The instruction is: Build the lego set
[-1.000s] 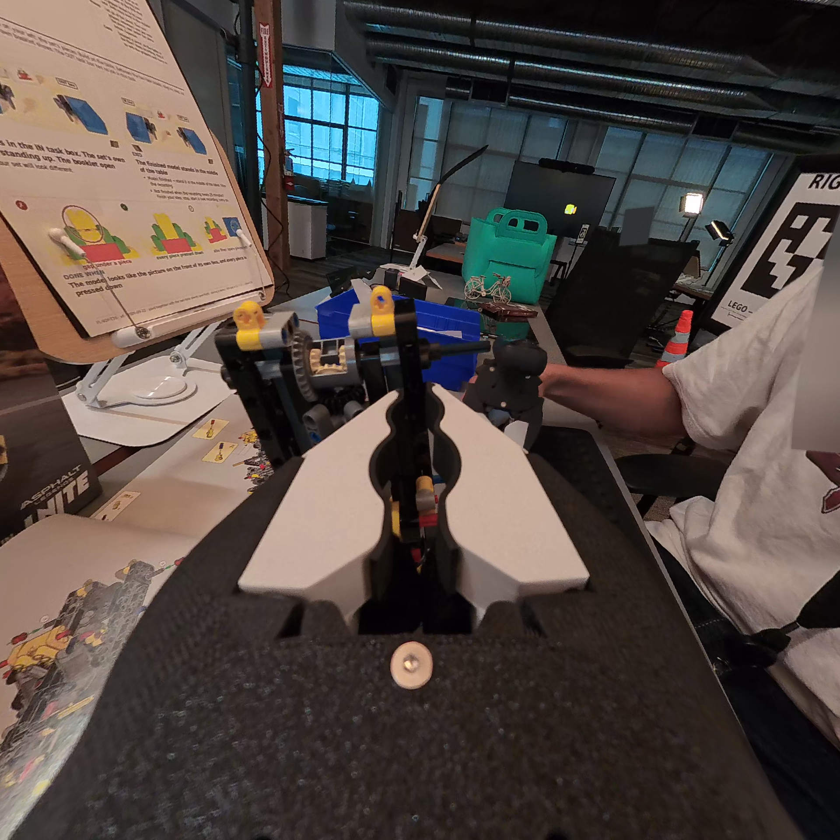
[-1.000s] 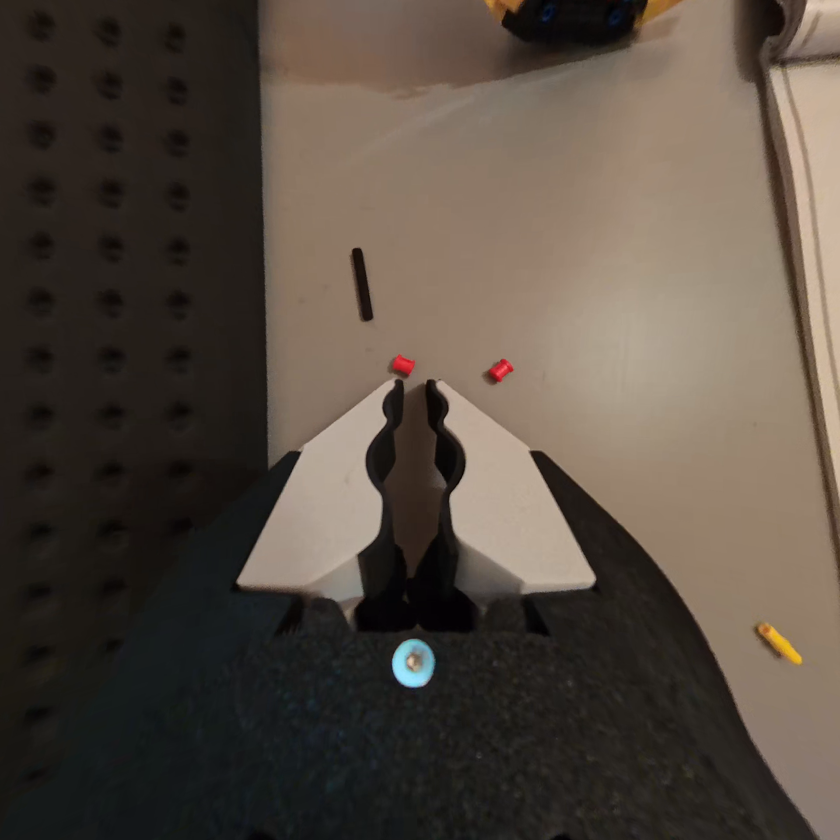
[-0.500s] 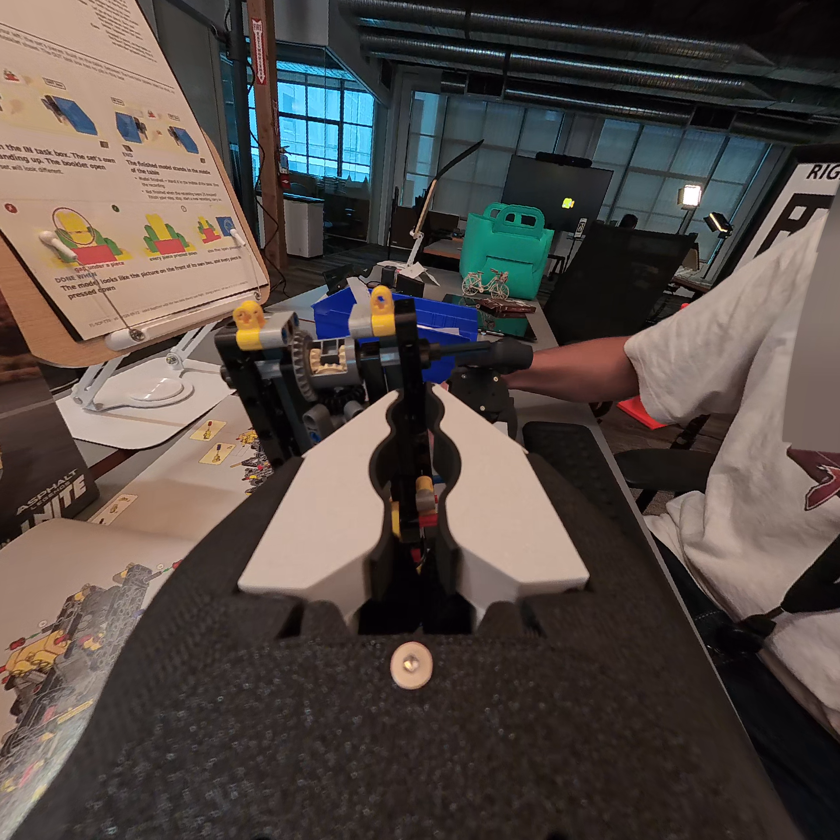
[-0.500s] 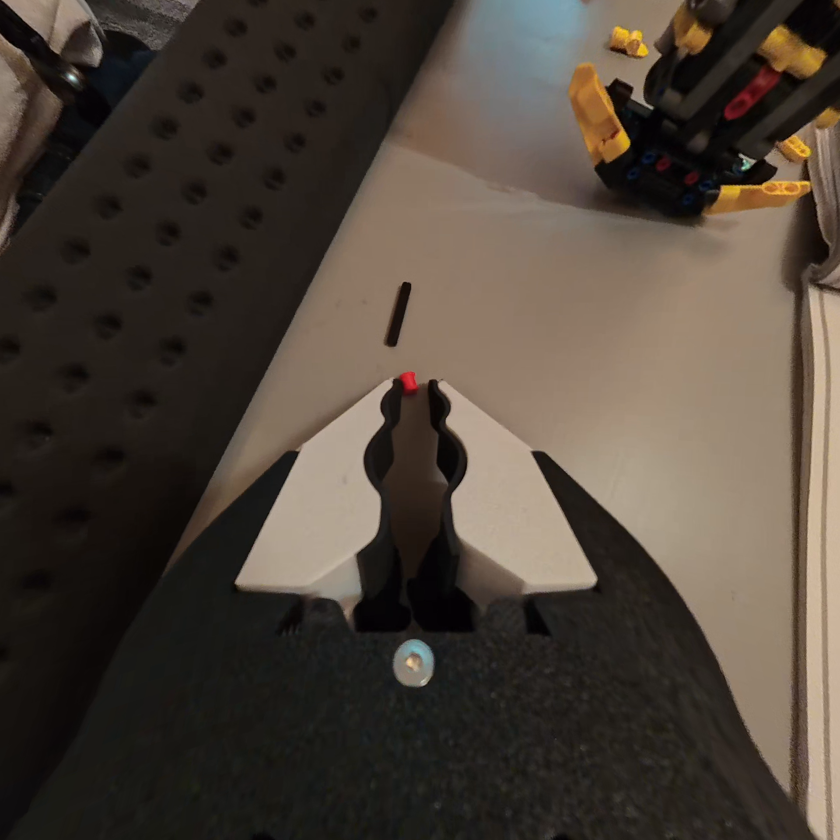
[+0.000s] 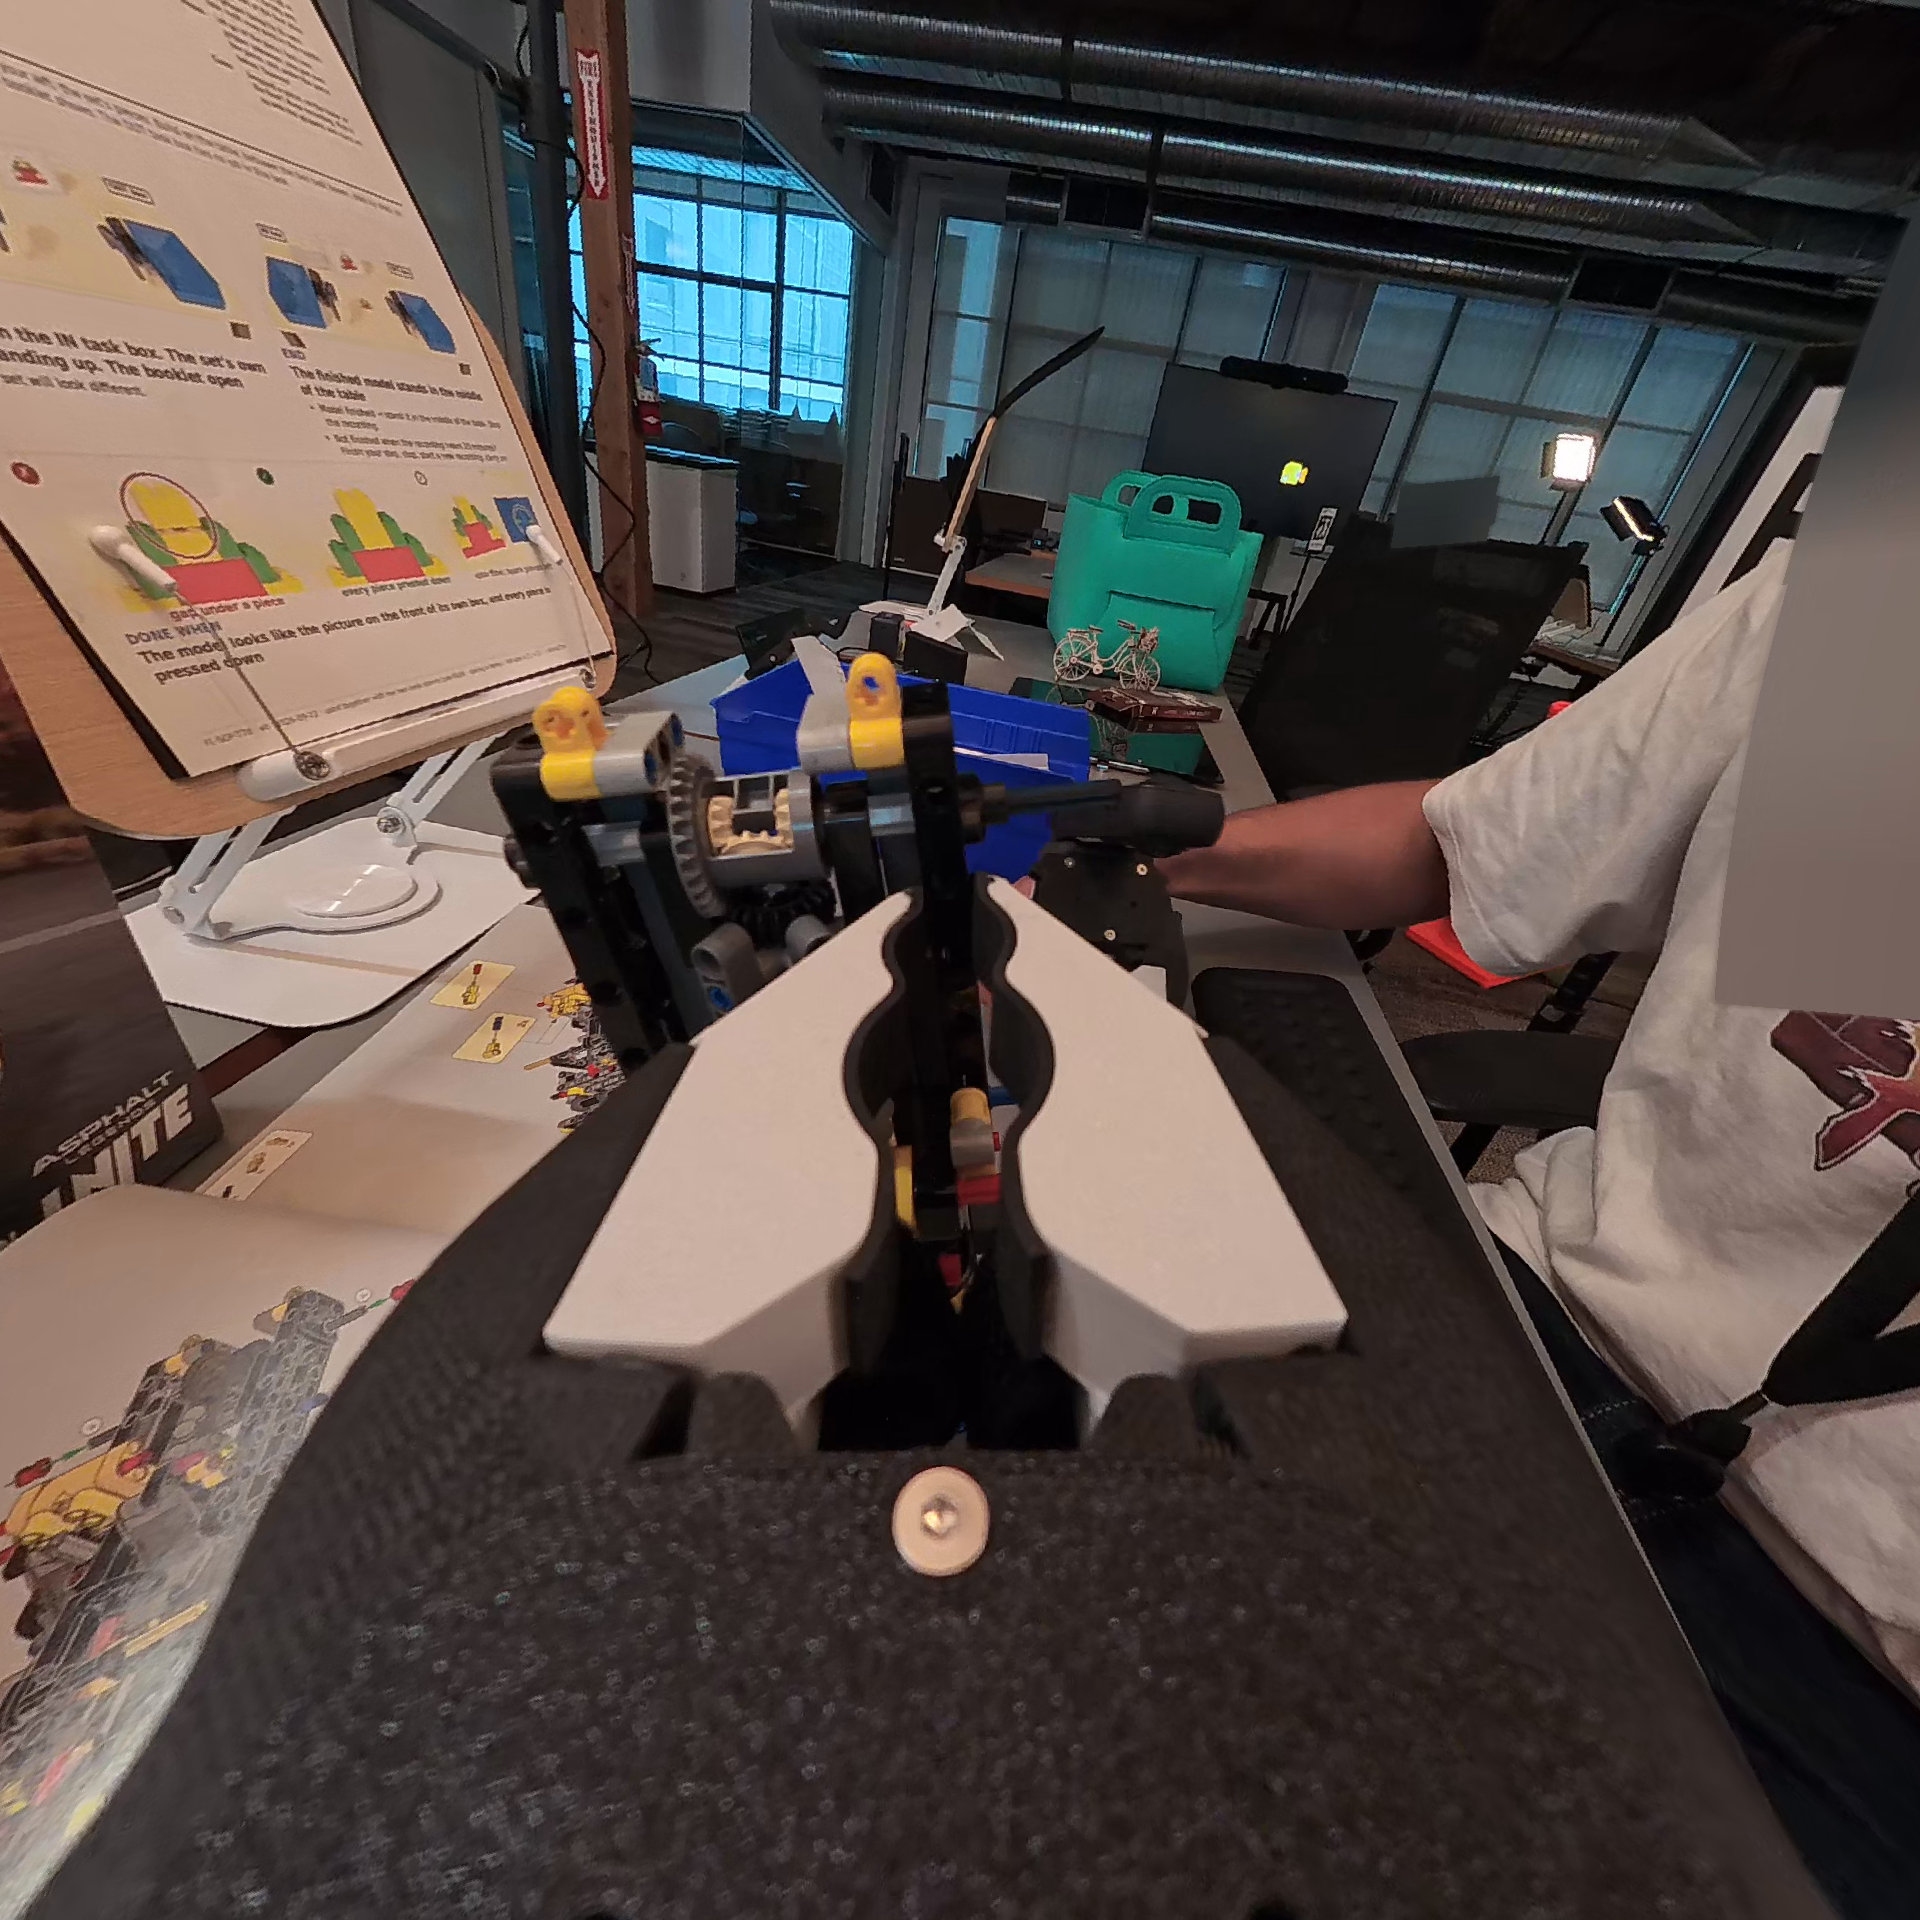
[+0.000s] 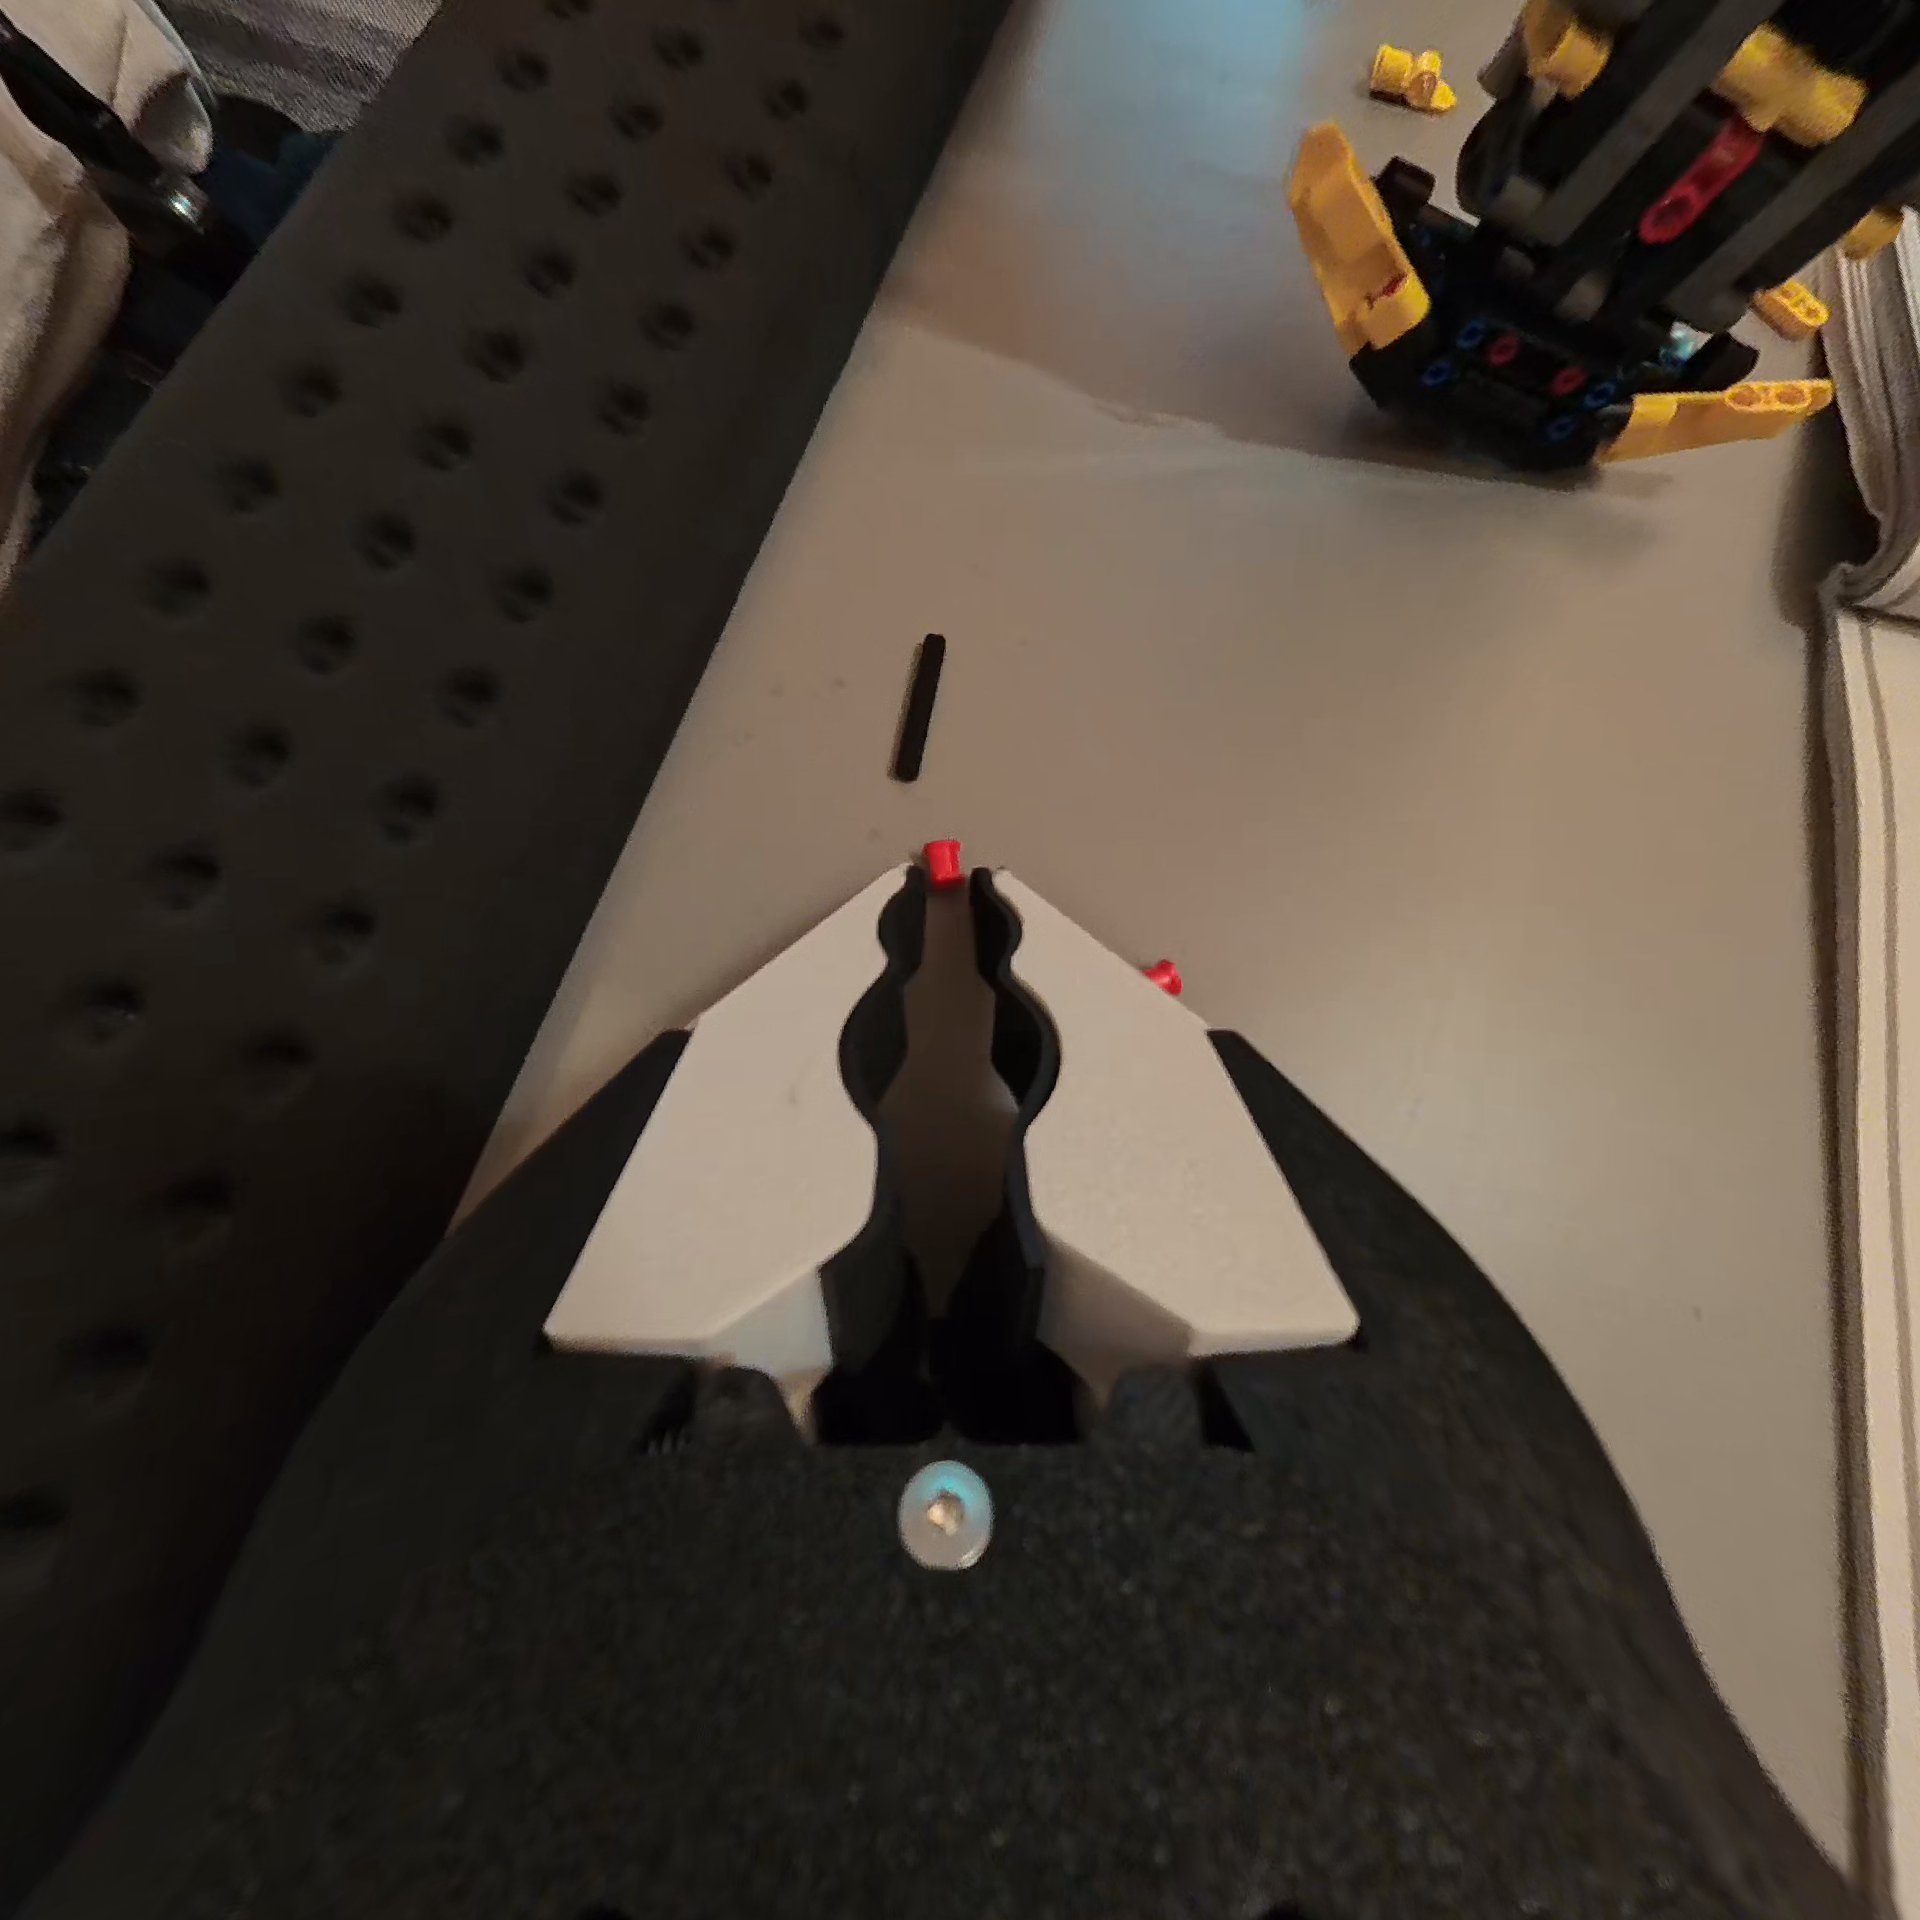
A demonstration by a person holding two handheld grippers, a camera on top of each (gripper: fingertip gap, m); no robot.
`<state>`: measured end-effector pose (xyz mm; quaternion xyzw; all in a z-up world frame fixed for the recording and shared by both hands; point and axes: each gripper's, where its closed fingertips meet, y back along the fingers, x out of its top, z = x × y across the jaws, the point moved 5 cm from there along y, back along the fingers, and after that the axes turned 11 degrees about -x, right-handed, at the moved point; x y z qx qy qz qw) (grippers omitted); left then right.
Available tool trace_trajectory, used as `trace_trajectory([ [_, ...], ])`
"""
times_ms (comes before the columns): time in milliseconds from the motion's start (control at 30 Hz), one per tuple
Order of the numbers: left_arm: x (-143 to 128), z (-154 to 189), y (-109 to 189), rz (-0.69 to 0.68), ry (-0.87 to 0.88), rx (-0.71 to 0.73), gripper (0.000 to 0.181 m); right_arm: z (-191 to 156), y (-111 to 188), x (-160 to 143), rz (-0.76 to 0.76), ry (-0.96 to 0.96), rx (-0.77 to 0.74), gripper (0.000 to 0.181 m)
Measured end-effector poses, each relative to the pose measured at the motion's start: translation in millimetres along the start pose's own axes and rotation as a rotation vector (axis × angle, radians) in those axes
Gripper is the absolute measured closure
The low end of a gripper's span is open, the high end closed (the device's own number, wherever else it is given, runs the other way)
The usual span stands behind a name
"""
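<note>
My left gripper (image 5: 940,899) is shut on a black beam of the partly built lego model (image 5: 717,821), a black frame with gears and yellow and grey connectors, and holds it upright above the table. In the right wrist view its lower end (image 6: 1538,312), with yellow panels, stands on the grey table (image 6: 1351,831). My right gripper (image 6: 945,883) is low over the table, shut on a small red bush (image 6: 942,860) at its very tips. A second red bush (image 6: 1161,977) lies beside the right finger. A black axle (image 6: 920,722) lies just ahead.
A black perforated mat (image 6: 312,520) runs along the left. The open instruction booklet (image 6: 1870,831) lies at the right edge, also in the left wrist view (image 5: 343,1143). A loose yellow piece (image 6: 1408,78) lies far ahead. A blue bin (image 5: 997,727) and an instruction stand (image 5: 260,416) are behind the model. About 20 cm separates my left fingertips from the loose yellow piece (image 6: 1408,78).
My right gripper closed its tips around one red bush and tilted from looking straight down to forward, bringing the model into view. The left gripper kept holding the model still.
</note>
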<state>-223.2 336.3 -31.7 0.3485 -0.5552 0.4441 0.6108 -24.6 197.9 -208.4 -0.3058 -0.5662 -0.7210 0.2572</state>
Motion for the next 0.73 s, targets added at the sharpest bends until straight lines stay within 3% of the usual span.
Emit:
trace_trajectory([
  [267, 0, -1, -1, 0.002, -0.001, 0.015, 0.174, 1, -3, 2, -0.008, -0.002, 0.015, 0.175],
  [400, 2, -2, -8, -0.001, -0.019, 0.047, 0.174, 20, 3, 22, -0.064, -0.253, -0.11, 0.176],
  [600, 10, 4, -27, 0.054, -0.091, 0.078, 0.174, 54, 39, 148, 0.439, -0.684, -0.235, 0.176],
  [733, 13, 13, -43, 0.044, -0.192, 0.122, 0.174, 74, 56, 179, 0.691, -1.006, -0.042, 0.176],
])
